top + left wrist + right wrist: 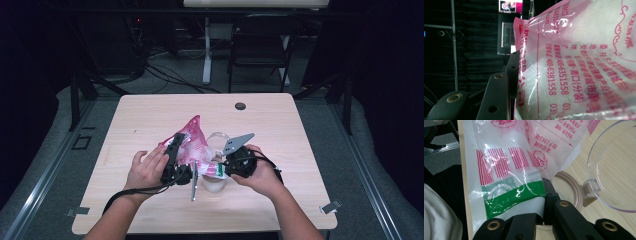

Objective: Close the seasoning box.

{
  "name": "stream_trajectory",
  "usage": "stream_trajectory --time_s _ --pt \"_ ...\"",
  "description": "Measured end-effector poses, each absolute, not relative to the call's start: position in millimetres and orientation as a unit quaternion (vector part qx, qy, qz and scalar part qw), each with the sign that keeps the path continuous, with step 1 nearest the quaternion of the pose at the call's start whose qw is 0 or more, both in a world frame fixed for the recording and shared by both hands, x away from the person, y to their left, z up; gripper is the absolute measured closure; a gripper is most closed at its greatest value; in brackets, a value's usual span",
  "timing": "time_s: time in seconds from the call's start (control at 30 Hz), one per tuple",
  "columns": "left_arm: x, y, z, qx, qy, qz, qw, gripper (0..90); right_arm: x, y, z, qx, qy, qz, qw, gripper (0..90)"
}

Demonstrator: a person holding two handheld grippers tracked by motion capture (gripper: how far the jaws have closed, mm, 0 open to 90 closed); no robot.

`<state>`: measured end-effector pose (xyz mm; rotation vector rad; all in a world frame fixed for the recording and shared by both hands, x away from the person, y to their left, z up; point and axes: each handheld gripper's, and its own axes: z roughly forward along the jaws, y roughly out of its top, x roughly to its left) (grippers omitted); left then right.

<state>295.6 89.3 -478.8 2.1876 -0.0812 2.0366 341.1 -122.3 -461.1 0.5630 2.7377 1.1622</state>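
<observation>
1. Pink-printed plastic, the bag (192, 142) hangs over the middle of the table (280, 130), held tilted above a jar (214, 181) that stands just below it.
2. Left gripper (174, 159) clamps the bag's upper body; in its own view the jaws press the film where white grains (584, 37) bulge, probably to lift that end and drive the contents downhill.
3. Right gripper (231, 166) pinches the bag's green-and-white end (511, 197) shut between its jaws, seemingly to steer that corner over the jar's mouth.
4. Jar's tan rim (574, 192) sits open, its clear hinged lid (614, 170) swung aside; I cannot tell whether anything lies inside.
</observation>
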Motion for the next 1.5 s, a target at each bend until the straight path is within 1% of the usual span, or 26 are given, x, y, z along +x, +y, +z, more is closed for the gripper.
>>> stream_trajectory --time_s 0.43,0.8,1.5 --pt "295.2 88.5 -478.1 0.732 -0.033 0.677 0.069 62.3 341.2 -120.9 -463.3 0.186 0.904 0.38 0.058 90.0" --pt "294.8 86.7 -476.6 0.727 -0.041 0.682 0.076 62.2 341.9 -120.9 -465.1 0.19 0.905 0.376 0.059 90.0" --pt "296.3 84.5 -473.4 0.731 -0.051 0.677 0.065 62.6 342.0 -122.3 -463.7 0.19 0.906 0.374 0.06 90.0"
